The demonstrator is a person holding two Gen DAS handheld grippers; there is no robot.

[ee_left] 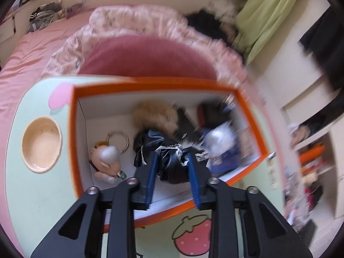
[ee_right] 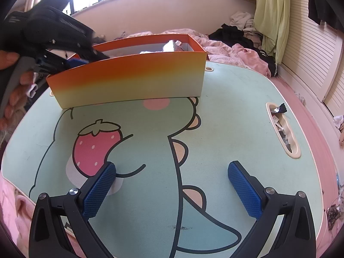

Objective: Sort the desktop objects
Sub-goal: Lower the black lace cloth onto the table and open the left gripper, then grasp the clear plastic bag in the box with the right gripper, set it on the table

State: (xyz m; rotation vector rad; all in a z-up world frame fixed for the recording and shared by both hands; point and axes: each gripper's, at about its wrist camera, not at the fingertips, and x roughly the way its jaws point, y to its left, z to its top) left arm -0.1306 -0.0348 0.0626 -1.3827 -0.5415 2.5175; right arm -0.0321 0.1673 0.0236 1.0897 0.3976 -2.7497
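Claws first: I have two. My left claw point(ee_left: 172, 161) hangs over the one orange box point(ee_left: 74, 133), clenched on a black garment point(ee_left: 169, 150) whose lower folds lie in the box, between the blue pads point(ee_left: 151, 172). My right claw point(ee_right: 172, 185) is released, jaws wide, above bare surface point(ee_right: 225, 118) with the box well ahead. Only the left view looks into the box: one doll point(ee_left: 105, 161) left of the claw, one ring point(ee_left: 118, 140) beside it, one fur tuft point(ee_left: 154, 116) beyond, blurred items at right. One bowl point(ee_left: 42, 144) sits outside the box. Only the right view shows the side slot point(ee_right: 283, 129) holding wrappers.
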